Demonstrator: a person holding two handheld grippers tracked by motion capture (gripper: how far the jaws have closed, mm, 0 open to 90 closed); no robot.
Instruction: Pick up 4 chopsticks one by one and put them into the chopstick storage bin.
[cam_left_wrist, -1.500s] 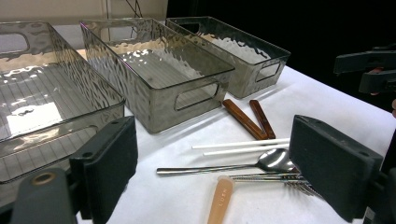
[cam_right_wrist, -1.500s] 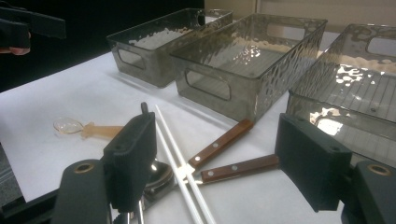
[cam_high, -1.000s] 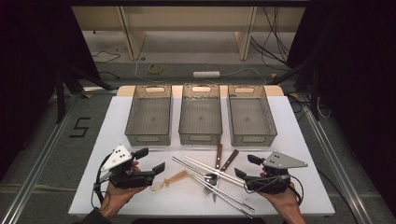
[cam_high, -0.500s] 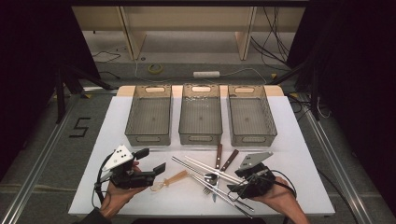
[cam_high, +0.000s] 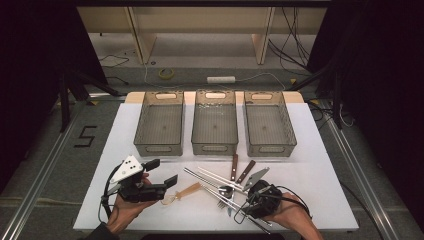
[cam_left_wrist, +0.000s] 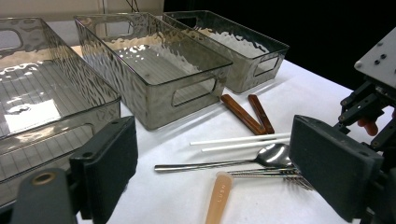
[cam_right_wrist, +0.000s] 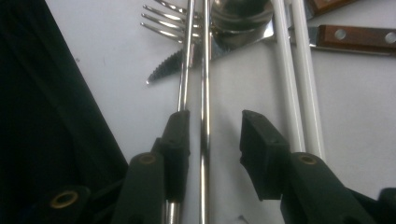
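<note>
**Closing on the wrong rod?**

I am lowering my right claw (cam_right_wrist: 212, 144) over the cutlery heap on the white table (cam_high: 320, 165), in front of three bins (cam_high: 215, 127). Its jaws have just been closing and are not yet pinching; one metal chopstick (cam_right_wrist: 204, 93) lies between them, and its twin (cam_right_wrist: 185, 70) is running under one pad, so I risk nipping both or skidding off. My left claw (cam_high: 161, 172) is hanging released. The tangle's far end is cut off.

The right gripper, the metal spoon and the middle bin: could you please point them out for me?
right gripper (cam_right_wrist: 212, 137), right gripper view, gap between its fingertips.
metal spoon (cam_left_wrist: 273, 155), left gripper view, on its bowl.
middle bin (cam_high: 215, 149), high view, on its near wall.
</note>
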